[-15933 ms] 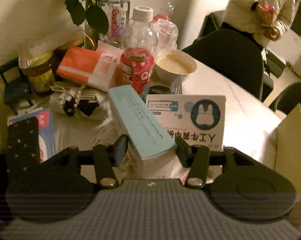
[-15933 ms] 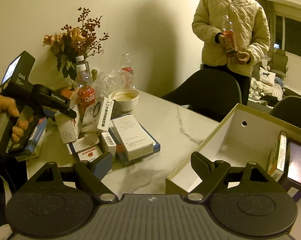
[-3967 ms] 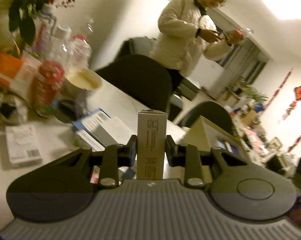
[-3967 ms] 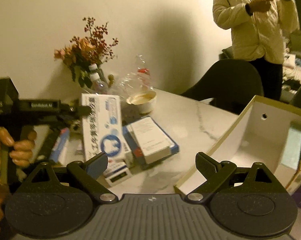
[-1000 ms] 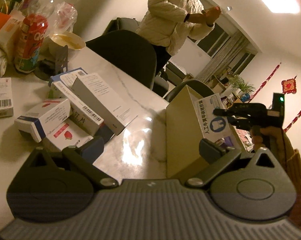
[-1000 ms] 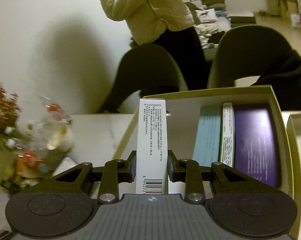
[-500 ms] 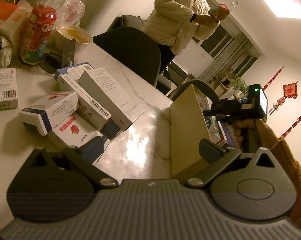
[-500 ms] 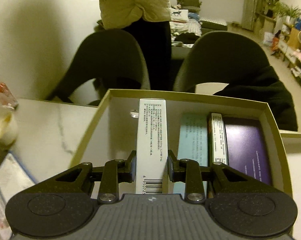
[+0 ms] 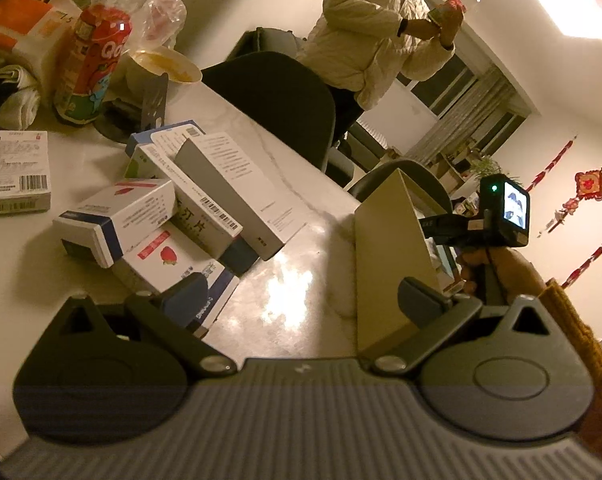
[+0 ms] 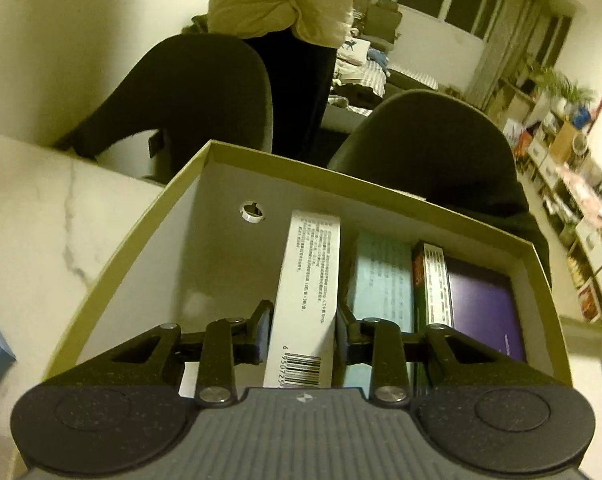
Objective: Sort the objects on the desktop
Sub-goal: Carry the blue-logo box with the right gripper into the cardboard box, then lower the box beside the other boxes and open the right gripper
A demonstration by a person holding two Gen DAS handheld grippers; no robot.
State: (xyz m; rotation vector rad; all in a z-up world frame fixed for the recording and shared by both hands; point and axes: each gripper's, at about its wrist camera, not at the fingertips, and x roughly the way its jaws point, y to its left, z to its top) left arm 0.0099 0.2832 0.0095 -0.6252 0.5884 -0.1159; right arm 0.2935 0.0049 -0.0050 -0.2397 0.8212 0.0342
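The right gripper (image 10: 303,334) has a white carton (image 10: 309,296) between its fingers inside the cardboard box (image 10: 149,232); its jaws are opening, a thin gap at the right pad. A teal box (image 10: 383,276) and a purple one (image 10: 481,308) lie beside it. The carton's lower end is hidden. The left gripper (image 9: 301,298), spread and empty, hovers before the piled cartons (image 9: 205,200). A second ago the carton was above the box.
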